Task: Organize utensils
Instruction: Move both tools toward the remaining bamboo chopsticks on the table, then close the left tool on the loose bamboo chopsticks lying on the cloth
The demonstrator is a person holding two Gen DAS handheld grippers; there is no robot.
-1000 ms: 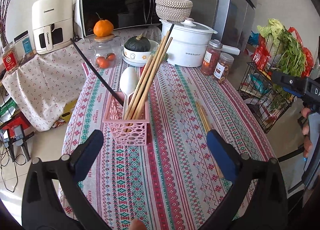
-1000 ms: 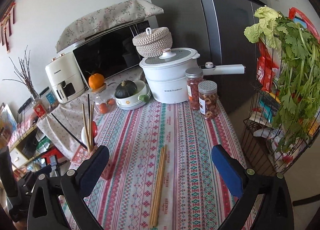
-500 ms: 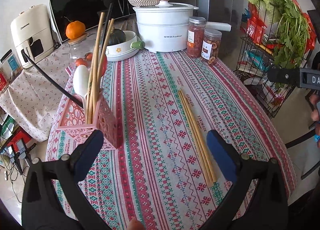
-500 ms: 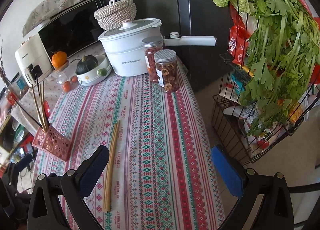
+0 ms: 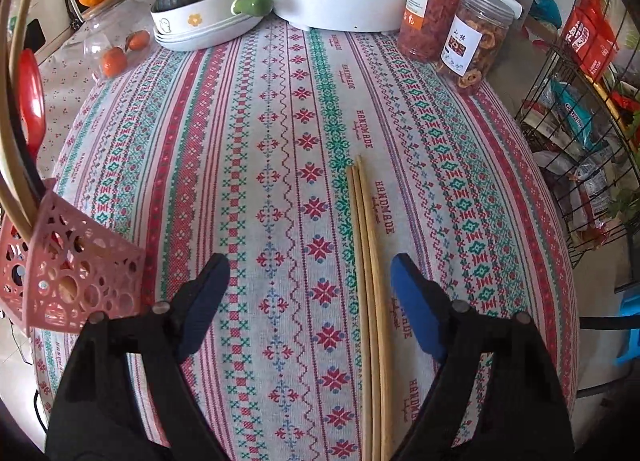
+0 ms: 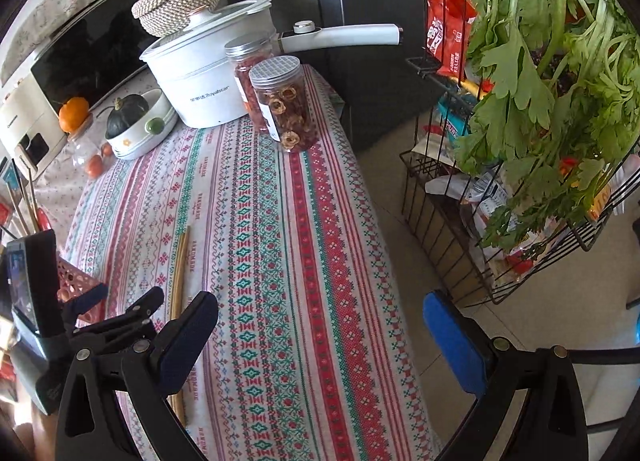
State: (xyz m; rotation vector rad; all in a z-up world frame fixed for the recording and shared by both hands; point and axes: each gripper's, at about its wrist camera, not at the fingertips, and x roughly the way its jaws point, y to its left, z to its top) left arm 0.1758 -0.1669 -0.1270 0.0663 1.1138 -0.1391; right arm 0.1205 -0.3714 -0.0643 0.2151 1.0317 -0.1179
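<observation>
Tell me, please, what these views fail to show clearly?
- Chopsticks: near ends cut off by the left wrist view's bottom edge.
- Pink holder: its inside is cut off at that view's left edge.
- Left gripper: its jaw tips are half hidden behind the right gripper.

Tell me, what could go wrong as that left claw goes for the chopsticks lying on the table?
The chopsticks lie flat on the tablecloth, nearer one finger of the left gripper, whose jaws have just been closing without touching them. It might catch only one stick or pinch the cloth. Thin round sticks could also roll away. The pink holder already looks crowded and tilted in this view, so adding more might tip it.
</observation>
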